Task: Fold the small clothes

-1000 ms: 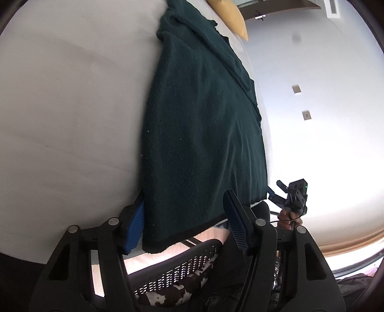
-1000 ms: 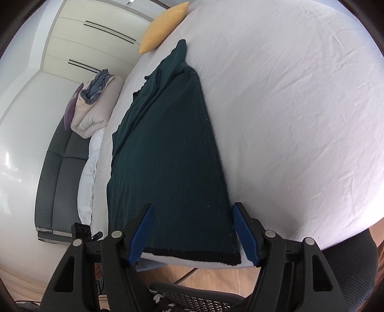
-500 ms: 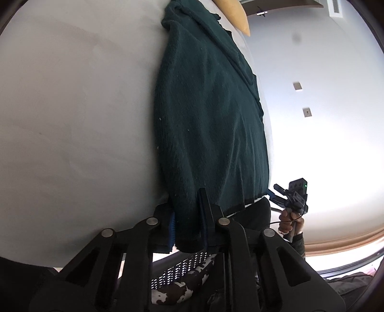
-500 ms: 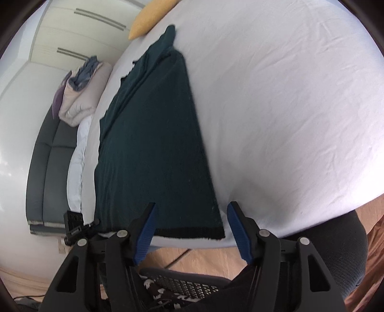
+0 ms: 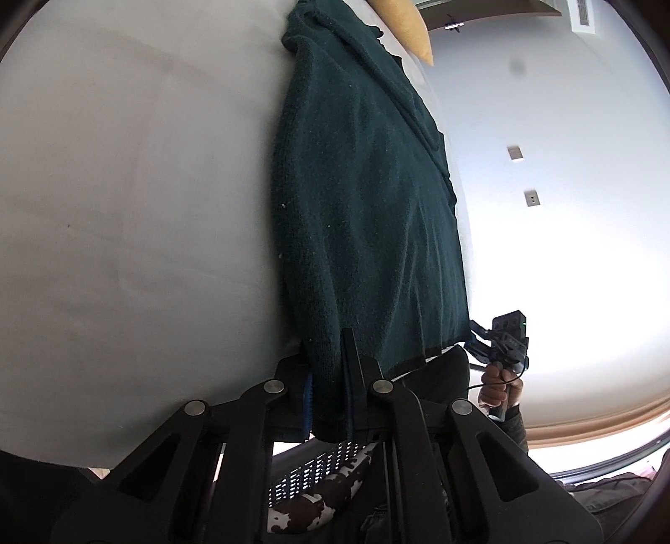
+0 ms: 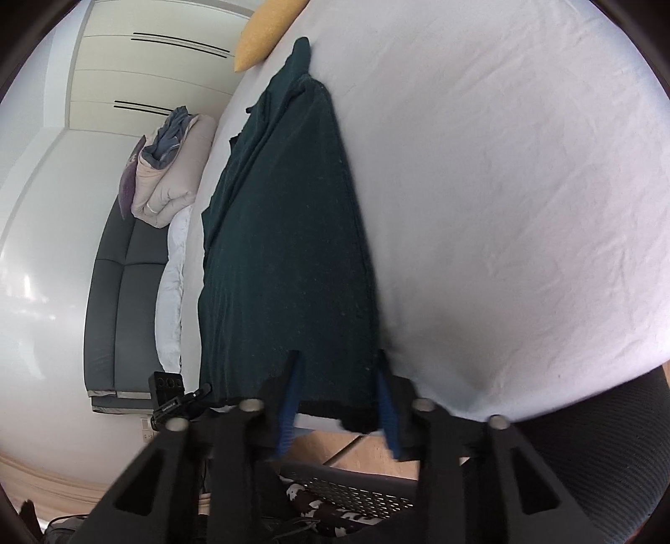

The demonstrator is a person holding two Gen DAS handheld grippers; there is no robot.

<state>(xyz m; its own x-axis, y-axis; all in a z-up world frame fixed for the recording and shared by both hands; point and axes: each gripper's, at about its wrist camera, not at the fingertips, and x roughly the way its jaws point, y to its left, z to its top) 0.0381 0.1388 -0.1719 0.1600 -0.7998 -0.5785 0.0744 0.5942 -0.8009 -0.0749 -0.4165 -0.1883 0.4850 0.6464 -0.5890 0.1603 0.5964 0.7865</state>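
Note:
A dark green knit garment [image 5: 368, 201] lies lengthwise on a white bed, its black-trimmed hem at the near edge. My left gripper [image 5: 328, 385] is shut on one near hem corner, with cloth bunched between the blue pads. In the right wrist view the garment [image 6: 289, 234] runs away from me. My right gripper [image 6: 337, 401] has its jaws partly closed around the other hem corner, with a gap still showing between the pads. The right gripper also shows in the left wrist view [image 5: 500, 334], held in a hand.
A yellow pillow [image 6: 268, 29] lies at the far end of the white bed sheet [image 6: 502, 188]. Folded bedding [image 6: 167, 167] is stacked on a grey sofa [image 6: 121, 293] beside the bed. A mesh office chair [image 6: 347, 498] is below the grippers.
My left gripper has closed on the hem corner and bunched the cloth. My right gripper has moved onto the other corner and its jaws have narrowed around it.

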